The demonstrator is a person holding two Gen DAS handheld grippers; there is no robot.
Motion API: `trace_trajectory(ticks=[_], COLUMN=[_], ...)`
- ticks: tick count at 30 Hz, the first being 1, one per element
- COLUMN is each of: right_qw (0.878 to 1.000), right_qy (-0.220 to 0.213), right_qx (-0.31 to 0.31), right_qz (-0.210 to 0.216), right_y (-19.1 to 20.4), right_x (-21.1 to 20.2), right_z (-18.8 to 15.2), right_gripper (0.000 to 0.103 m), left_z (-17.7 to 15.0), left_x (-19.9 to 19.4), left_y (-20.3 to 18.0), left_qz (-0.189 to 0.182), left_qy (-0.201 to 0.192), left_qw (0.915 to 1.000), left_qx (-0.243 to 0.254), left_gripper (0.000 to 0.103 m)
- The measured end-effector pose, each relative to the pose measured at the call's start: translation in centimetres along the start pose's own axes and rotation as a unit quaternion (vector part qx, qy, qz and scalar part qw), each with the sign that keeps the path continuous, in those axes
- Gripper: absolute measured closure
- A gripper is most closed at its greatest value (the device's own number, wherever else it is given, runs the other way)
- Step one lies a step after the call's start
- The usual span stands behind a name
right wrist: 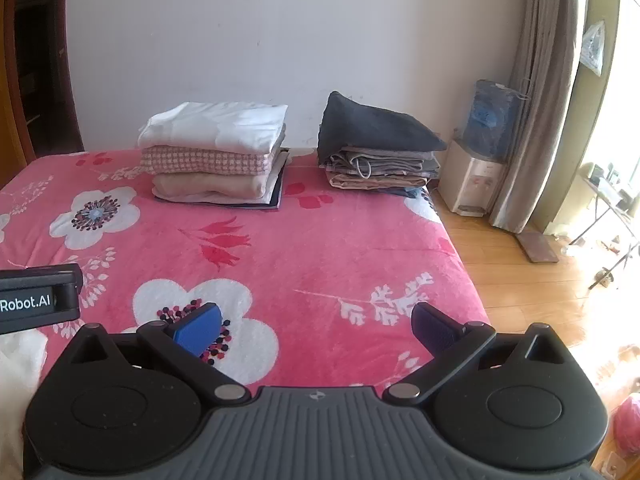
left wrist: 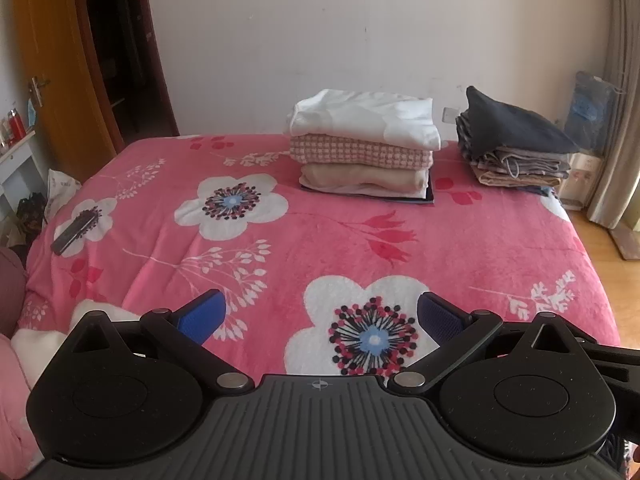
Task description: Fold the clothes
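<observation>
Two folded stacks [left wrist: 364, 148] [left wrist: 516, 140] sit at the bed's [left wrist: 280, 248] far edge. Both my tools, left [left wrist: 322, 316] and right [right wrist: 316, 326], gape empty; white cloth [left wrist: 40, 344] beside me looks unfolded.

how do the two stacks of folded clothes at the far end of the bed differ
The left stack is pale: a white garment on top, then a pink checked one, then a beige one. The right stack is darker, greys and browns, with a dark navy piece on top.
The left stack's top lies flat and squared; the right stack's top piece is tilted, peaking at its left end.
The left stack sits further from the bed's right edge; the right stack sits near it.
Both rest on the pink floral blanket.
</observation>
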State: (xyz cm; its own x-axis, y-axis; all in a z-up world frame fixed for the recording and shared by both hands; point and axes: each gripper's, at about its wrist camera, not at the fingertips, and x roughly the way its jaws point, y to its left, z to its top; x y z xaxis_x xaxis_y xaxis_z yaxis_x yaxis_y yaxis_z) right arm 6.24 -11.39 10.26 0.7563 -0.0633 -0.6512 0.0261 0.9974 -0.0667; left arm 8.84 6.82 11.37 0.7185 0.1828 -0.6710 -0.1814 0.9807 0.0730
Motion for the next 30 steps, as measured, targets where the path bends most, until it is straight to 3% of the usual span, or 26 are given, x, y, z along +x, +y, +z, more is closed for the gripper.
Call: trace_trajectory(ticks=[30], right_qw=[1.000], right_qy=[0.012], right_qx=[0.007], right_qz=[-0.010], right_y=[-0.74], right_x=[0.73], right_z=[0.14], right_gripper=[0.000], left_z=[0.74], left_x=[0.33], left_y=[-0.82], left_qz=[0.003], left_qy=[-0.006], left_qw=[0.9999], left_qx=[0.008], left_gripper=[0.000])
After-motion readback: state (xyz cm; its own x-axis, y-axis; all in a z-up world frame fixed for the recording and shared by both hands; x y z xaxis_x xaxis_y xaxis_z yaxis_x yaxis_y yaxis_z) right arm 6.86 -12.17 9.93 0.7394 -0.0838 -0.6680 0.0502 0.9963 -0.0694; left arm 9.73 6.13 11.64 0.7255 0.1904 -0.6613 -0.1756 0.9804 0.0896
